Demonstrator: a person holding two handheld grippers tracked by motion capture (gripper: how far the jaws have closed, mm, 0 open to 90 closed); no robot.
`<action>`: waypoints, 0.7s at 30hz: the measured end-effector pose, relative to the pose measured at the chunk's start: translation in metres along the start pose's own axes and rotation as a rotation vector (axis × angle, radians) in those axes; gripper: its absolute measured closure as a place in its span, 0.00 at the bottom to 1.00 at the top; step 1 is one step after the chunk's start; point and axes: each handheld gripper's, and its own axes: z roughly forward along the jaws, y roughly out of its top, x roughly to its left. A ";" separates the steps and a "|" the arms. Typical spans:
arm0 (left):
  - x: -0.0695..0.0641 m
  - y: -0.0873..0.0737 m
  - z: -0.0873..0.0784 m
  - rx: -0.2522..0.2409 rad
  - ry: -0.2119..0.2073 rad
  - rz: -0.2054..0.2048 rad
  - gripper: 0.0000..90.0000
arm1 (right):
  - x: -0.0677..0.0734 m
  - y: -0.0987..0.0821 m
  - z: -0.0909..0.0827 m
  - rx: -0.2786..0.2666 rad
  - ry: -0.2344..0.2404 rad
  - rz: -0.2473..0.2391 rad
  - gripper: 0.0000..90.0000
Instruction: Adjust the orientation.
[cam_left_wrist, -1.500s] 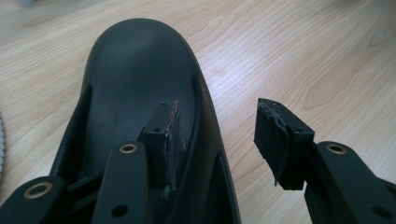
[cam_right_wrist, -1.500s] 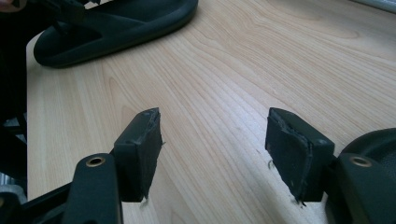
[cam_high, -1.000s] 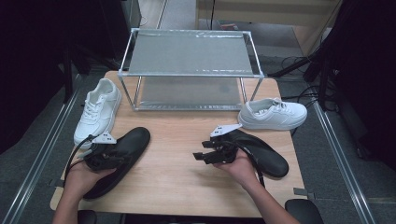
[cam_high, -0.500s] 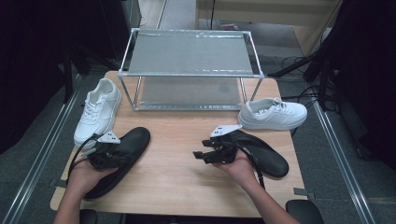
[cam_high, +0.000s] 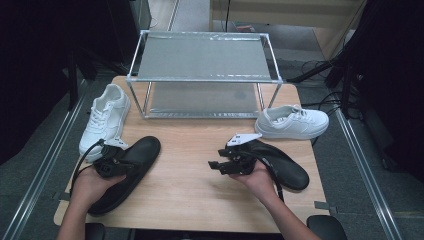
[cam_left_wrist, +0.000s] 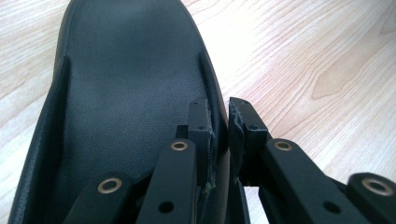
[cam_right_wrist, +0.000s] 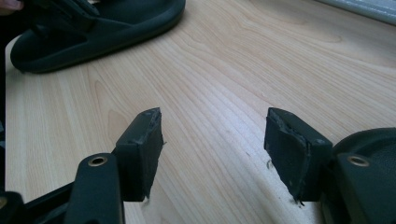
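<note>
Two black shoes lie on the wooden table. My left gripper (cam_high: 127, 161) (cam_left_wrist: 223, 122) sits at the left black shoe (cam_high: 142, 152) (cam_left_wrist: 126, 88). Its jaws straddle the shoe's side wall: one pad is inside the shoe and one outside. They have just been closing and now pinch that wall. My right gripper (cam_high: 216, 158) (cam_right_wrist: 212, 135) hovers low over bare wood with its jaws wide open and nothing between them. The right black shoe (cam_high: 287, 170) (cam_right_wrist: 373, 144) lies just beside it, under the hand. The left black shoe (cam_right_wrist: 93, 28) also shows far off in the right gripper view.
A two-shelf metal rack (cam_high: 202, 79) stands at the back of the table (cam_high: 195, 145). One white sneaker (cam_high: 105, 117) lies at the left edge, behind the left black shoe. Another white sneaker (cam_high: 292, 122) lies at the right, beside the rack's leg.
The left gripper's jaws have drawn together on the black shoe's side wall, and the hand has barely shifted. The right gripper has stayed in place, still open.
</note>
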 end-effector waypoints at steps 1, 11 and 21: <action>-0.002 0.001 -0.002 -0.007 0.003 -0.004 0.90 | 0.000 0.000 0.000 -0.003 0.001 0.003 0.42; -0.025 0.024 -0.012 -0.056 -0.089 0.020 0.92 | -0.001 -0.003 -0.005 -0.007 -0.012 0.006 0.42; -0.053 0.061 0.003 -0.046 -0.152 0.104 0.93 | -0.005 -0.013 -0.023 -0.041 -0.033 0.056 0.42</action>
